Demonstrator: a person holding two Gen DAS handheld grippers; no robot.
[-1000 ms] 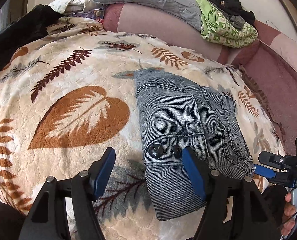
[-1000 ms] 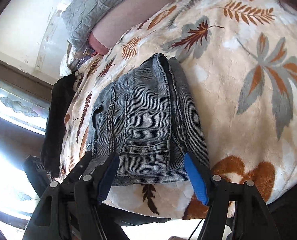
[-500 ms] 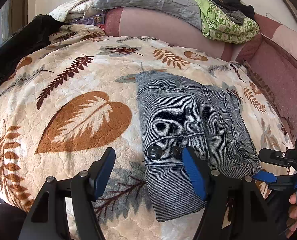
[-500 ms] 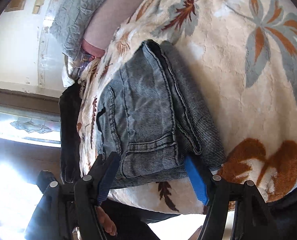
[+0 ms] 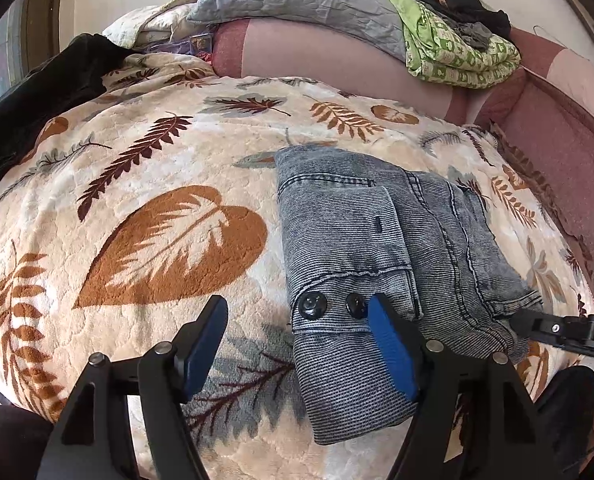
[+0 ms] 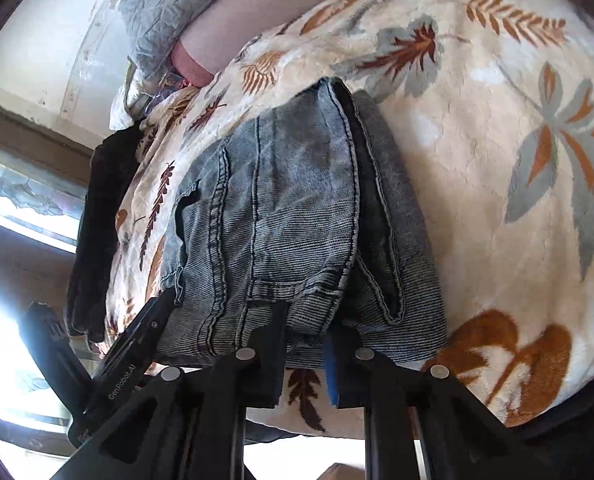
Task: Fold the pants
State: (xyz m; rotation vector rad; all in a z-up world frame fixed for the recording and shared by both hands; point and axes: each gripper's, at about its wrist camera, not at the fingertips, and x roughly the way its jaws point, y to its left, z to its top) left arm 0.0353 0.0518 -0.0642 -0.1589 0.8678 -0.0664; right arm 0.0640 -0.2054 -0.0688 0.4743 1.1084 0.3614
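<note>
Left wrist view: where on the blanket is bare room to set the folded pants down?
The widest bare patch of the leaf-print blanket lies left of the pants, reaching to the black garment at the far left edge. A narrower strip runs beyond the pants, before the pink bolster. The right side is crowded: right gripper, blanket edge.

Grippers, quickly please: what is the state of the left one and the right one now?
Left gripper: open, holding nothing; one blue finger lies over the folded jeans.
Right gripper: jaws just closed, pinching the near edge of the jeans.
</note>
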